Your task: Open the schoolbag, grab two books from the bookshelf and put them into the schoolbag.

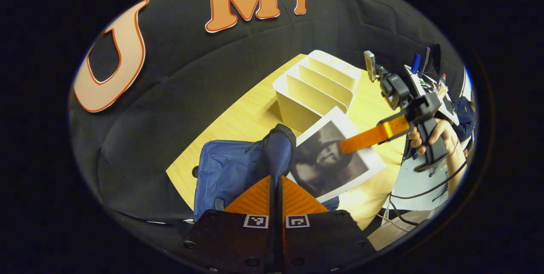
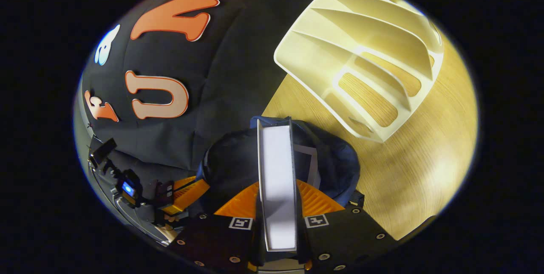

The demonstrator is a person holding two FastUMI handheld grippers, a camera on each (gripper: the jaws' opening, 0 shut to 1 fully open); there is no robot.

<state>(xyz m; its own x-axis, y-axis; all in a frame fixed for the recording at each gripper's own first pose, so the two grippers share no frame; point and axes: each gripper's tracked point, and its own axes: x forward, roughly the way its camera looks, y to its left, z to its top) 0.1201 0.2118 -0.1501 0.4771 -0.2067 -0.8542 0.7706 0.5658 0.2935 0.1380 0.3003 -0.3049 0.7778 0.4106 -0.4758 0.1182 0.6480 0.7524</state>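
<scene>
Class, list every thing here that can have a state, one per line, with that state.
Blue fabric schoolbag: open, edge pinched up.
White-edged book with a dark cover picture: gripped, entering bag.
Cream plastic bookshelf: slots empty.
Left gripper: shut on the bag's edge.
Right gripper: shut on book.

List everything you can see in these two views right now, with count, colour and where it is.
schoolbag: one, blue, on the table, top edge pinched up
book: one, white-edged with a grey photo cover, held over the bag's mouth
bookshelf: one, cream, slotted, slots empty, on the table behind the bag
table: one, light wood
left gripper: one, shut on the schoolbag's edge
right gripper: one, shut on the book
hand: one, holding the right gripper's handle
</scene>
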